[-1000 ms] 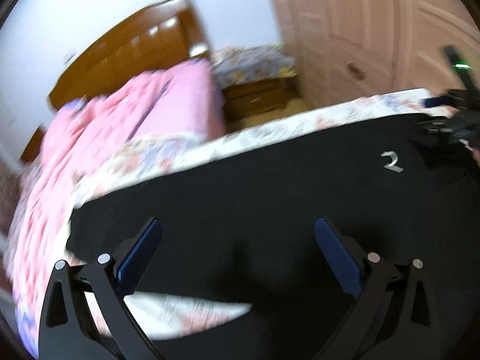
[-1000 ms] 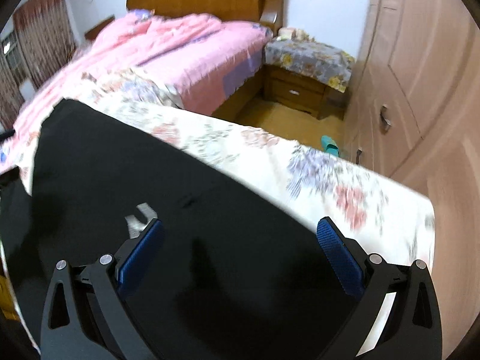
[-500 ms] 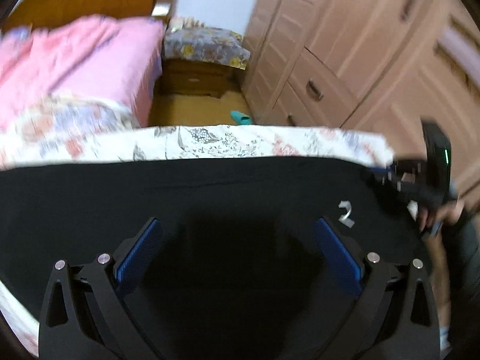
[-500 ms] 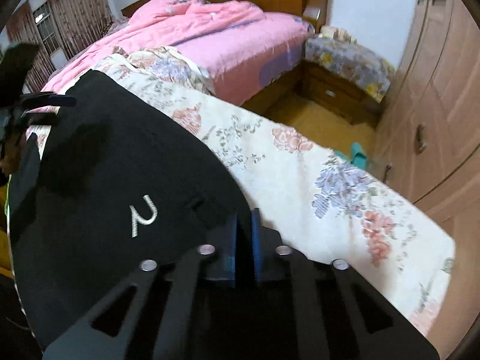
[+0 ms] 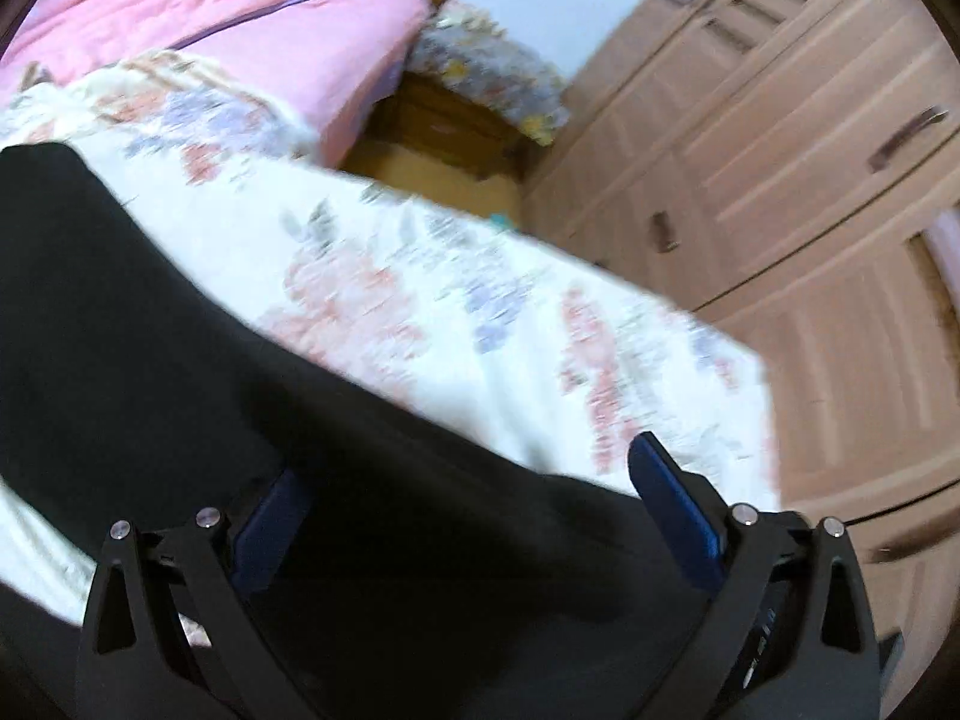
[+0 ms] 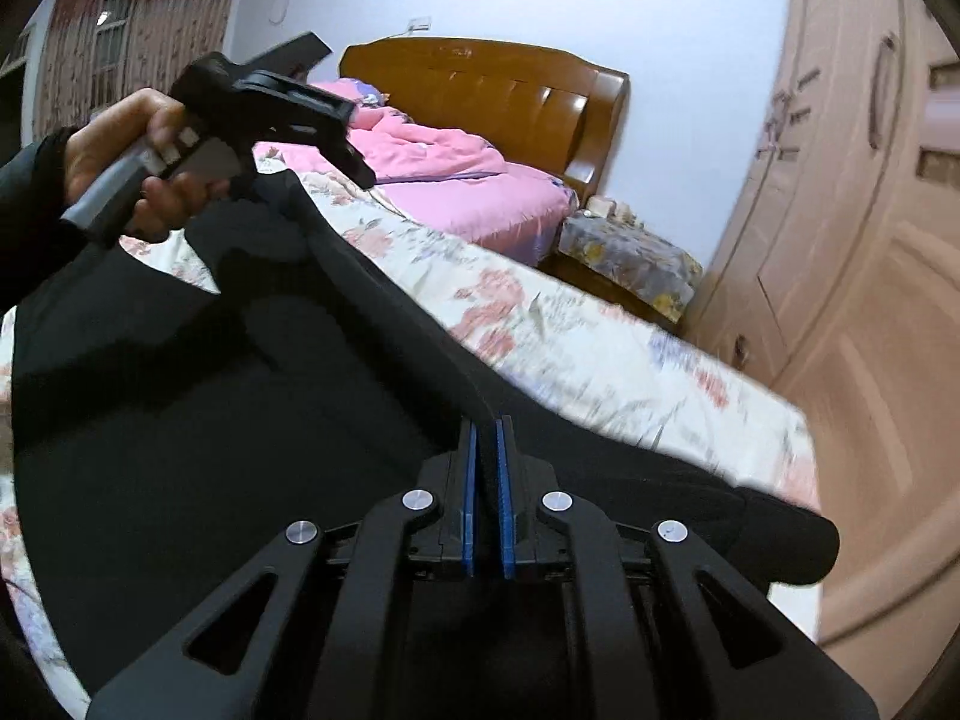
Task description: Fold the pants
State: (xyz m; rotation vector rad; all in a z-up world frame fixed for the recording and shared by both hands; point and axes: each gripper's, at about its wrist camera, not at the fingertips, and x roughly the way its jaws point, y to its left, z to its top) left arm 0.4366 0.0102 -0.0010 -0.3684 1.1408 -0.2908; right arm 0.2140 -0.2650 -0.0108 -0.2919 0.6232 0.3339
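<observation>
**Pinching a fold of black pants while the other jaws narrow**

Looking along the right hand-held gripper (image 6: 486,438), its blue pads are seen pressed together on a raised ridge of the black pants (image 6: 198,420), which is pulled up into a taut line running away to the upper left. Only this view shows the left hand-held gripper (image 6: 354,171) from outside, gripped by a hand (image 6: 120,168) with a dark sleeve, tilted down over the far end of that ridge; whether it touches the cloth cannot be told. A wooden headboard (image 6: 498,102) and curtains (image 6: 120,48) are also seen only here.

From the left wrist view, the left hand-held gripper (image 5: 474,510) is seen with its jaws spread wide but closing, black cloth lying below and between the pads, not pressed by them. The pants (image 5: 150,330) are spread across a floral sheet (image 5: 450,300). A pink quilt (image 5: 210,18) lies beyond, with a wardrobe (image 5: 780,150) at right. The picture is motion-blurred.
</observation>
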